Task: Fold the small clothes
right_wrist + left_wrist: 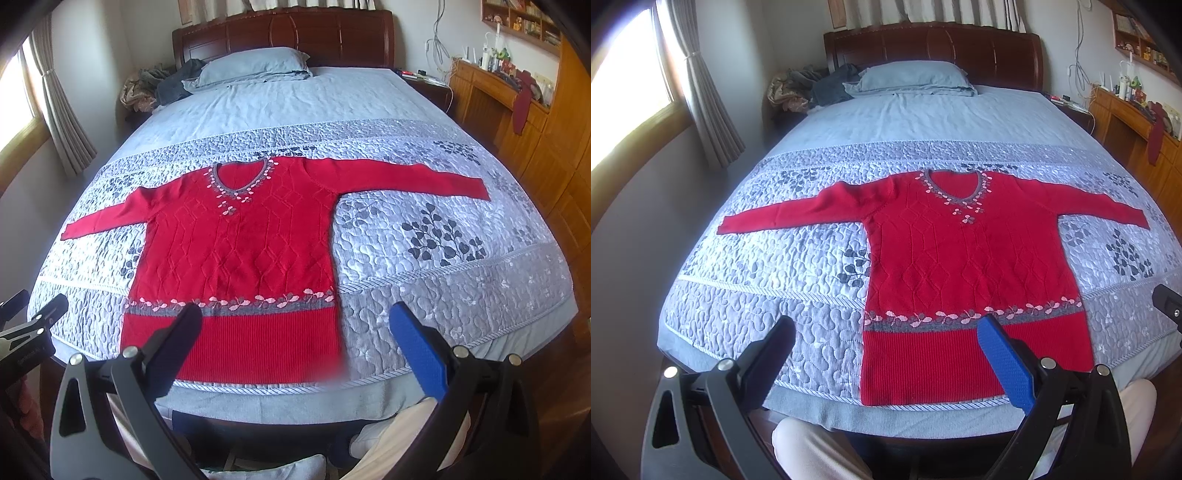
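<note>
Left wrist view: red knit sweater (964,266) lies flat on the quilt (768,266), sleeves spread, hem at the bed's foot edge. Left tongs (886,332) and right tongs (295,321) released, above the hem. Risk: pinching quilt along with the knit, or dragging the hem off the edge.

Sweater (964,254) red, diamond-textured knit; grey band with pink leaf motifs at neckline and hem. Quilt (768,266) pale blue-grey, dark leaf prints. Pillow (912,75) plain blue. Headboard (934,48) dark reddish-brown.

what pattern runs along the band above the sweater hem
Pink leaf sprigs on a grey band across the red sweater, clearest in the left wrist view.
</note>
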A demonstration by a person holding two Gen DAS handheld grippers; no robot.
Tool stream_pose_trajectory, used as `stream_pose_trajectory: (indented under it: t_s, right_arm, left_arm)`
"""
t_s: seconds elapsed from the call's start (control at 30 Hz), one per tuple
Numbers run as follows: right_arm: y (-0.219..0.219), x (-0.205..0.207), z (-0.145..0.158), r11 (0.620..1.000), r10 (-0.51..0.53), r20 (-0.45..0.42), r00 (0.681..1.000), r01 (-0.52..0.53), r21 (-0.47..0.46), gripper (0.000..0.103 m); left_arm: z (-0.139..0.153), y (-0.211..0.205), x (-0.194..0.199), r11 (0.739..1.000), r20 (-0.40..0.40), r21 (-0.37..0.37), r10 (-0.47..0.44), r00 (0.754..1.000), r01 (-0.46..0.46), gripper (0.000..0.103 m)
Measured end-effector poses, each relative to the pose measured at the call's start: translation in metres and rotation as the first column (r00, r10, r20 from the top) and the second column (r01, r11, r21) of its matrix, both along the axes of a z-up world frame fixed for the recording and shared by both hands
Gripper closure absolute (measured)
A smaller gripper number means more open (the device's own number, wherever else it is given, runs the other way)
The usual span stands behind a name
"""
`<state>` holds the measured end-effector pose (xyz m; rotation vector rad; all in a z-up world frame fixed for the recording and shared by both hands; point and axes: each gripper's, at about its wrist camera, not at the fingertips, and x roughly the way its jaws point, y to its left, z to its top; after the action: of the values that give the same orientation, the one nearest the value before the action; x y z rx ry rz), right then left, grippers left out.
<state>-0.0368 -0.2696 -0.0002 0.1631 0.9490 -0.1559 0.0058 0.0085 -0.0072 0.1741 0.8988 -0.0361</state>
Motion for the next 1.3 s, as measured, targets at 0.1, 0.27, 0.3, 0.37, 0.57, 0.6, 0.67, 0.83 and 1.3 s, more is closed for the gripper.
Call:
stream_pose_trajectory:
  t_s: [0.1, 0.27, 0.3, 0.37, 0.57, 0.6, 0.67, 0.83, 1.3]
  right_arm:
    - [-0.0001, 0.0004, -0.0003, 1.000, 0.000, -0.001, 1.000, 0.000, 0.001, 0.003]
    - [0.0000, 0.0008, -0.0007, 1.000, 0.000, -0.001, 1.000, 0.000, 0.001, 0.003]
    - [-0.0001, 0.0008, -0.0008, 1.000, 0.000, -0.001, 1.000, 0.000, 0.002, 0.003]
    - [-0.0008, 0.0011, -0.0014, 1.000, 0.000, -0.003, 1.000, 0.000, 0.002, 0.003]
    - [-0.0016, 0.0017, -0.0019, 1.000, 0.000, -0.002, 1.000, 0.000, 0.002, 0.003]
    - [-0.0023, 0.0024, -0.0018, 1.000, -0.001, -0.002, 1.000, 0.001, 0.002, 0.003]
    - [-0.0023, 0.0026, -0.0017, 1.000, -0.001, -0.002, 1.000, 0.001, 0.002, 0.003]
    - [-0.0026, 0.0028, -0.0019, 1.000, 0.000, -0.002, 1.000, 0.000, 0.003, 0.003]
    - [-0.0080, 0.0090, 0.0000, 1.000, -0.005, 0.002, 1.000, 0.005, 0.002, 0.003]
  left_arm:
    - [-0.0003, -0.0007, 0.0002, 1.000, -0.001, 0.001, 0.000, 1.000, 0.000, 0.004]
    - [-0.0003, -0.0006, 0.0012, 1.000, -0.002, 0.002, 0.001, 1.000, -0.001, 0.004]
    - [-0.0004, -0.0008, 0.0014, 1.000, -0.002, 0.002, 0.001, 1.000, -0.001, 0.004]
    - [-0.0005, -0.0008, 0.0018, 1.000, -0.003, 0.002, 0.001, 1.000, -0.001, 0.004]
    - [-0.0007, -0.0007, 0.0019, 1.000, -0.002, 0.003, -0.001, 1.000, 0.001, 0.004]
    - [-0.0012, -0.0015, 0.0027, 1.000, -0.002, 0.004, -0.001, 1.000, 0.001, 0.004]
    - [-0.0016, -0.0022, 0.0041, 1.000, -0.003, 0.006, -0.003, 1.000, 0.003, 0.004]
    - [-0.0014, -0.0027, 0.0061, 1.000, -0.004, 0.008, -0.003, 1.000, 0.003, 0.004]
    - [-0.0017, -0.0046, 0.0080, 1.000, -0.003, 0.013, -0.004, 1.000, 0.004, 0.004]
